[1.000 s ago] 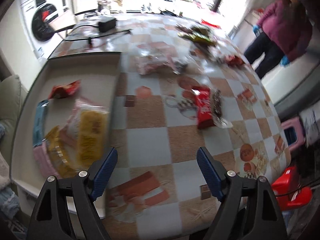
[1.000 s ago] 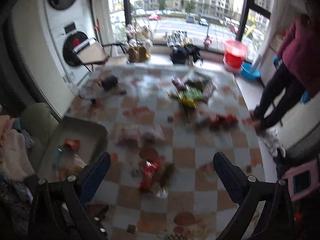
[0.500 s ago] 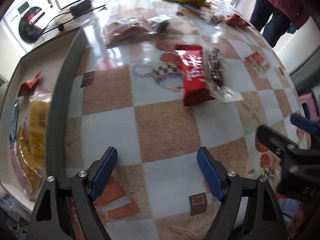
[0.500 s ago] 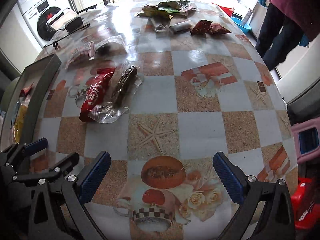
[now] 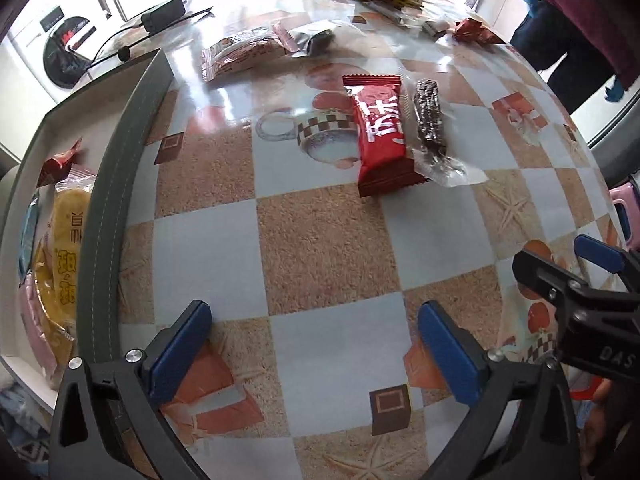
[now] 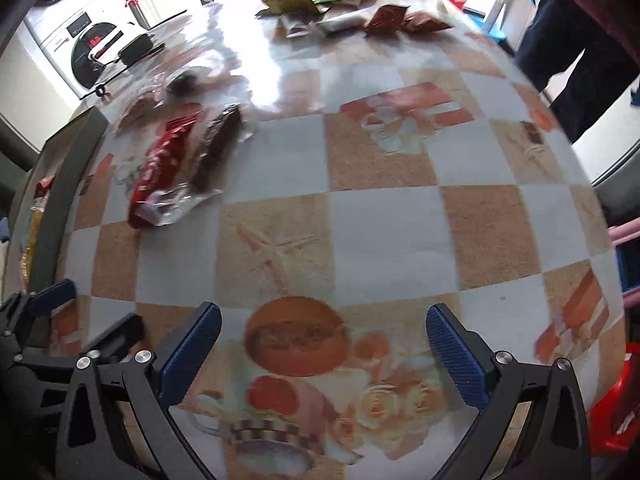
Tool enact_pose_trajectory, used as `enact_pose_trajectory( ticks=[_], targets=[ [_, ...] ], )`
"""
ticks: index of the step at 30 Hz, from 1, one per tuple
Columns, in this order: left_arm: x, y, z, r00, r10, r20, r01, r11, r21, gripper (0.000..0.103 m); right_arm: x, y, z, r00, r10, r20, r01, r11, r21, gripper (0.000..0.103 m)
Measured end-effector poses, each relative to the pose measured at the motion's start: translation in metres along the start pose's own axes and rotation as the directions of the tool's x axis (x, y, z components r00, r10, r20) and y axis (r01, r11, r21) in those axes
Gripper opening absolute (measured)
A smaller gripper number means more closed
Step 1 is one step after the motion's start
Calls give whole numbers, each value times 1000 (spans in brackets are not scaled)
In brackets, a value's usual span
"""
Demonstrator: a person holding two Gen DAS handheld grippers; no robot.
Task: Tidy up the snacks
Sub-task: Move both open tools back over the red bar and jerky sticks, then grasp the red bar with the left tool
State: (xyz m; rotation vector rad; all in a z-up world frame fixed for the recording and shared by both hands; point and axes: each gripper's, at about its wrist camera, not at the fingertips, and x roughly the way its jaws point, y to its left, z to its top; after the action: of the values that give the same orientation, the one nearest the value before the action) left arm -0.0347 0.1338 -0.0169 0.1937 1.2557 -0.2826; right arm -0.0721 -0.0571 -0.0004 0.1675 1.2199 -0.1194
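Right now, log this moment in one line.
left tool: open, empty | right tool: open, empty | red snack pack: on table | tray: partly filled

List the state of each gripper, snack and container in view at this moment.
left gripper: open, nothing between its fingers, jaws just opened wider.
right gripper: open, empty.
red snack packet: sealed, flat on the table.
dark bar in clear wrapper: sealed, beside the red packet.
grey tray: open-topped, holding several snacks.
yellow snack bag: lying in the tray.

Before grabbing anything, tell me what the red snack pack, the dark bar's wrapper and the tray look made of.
Red snack pack: glossy plastic film, crimped ends. Dark bar's wrapper: clear crinkly plastic, the bar visible inside. Tray: grey wall with stitching, probably leatherette; uncertain.
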Motion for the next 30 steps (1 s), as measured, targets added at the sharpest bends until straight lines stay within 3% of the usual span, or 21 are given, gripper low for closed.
enact_pose_trajectory(
  ticks=[13,20,30],
  targets=[
    [-3,-10,-8,996,-16,89,13,999,31,103,-1,-7,-12,996,-62,56,63,998,-19,103],
    [-6,-8,-20,983,-34,181,24,998,58,103,-1,-5,-14,994,-65,85,66,998,-14,103],
    [0,6,2,987,-39,158,32,998,48,103,-4,-4,-18,992,-64,107,66,998,-19,103]
  ],
)
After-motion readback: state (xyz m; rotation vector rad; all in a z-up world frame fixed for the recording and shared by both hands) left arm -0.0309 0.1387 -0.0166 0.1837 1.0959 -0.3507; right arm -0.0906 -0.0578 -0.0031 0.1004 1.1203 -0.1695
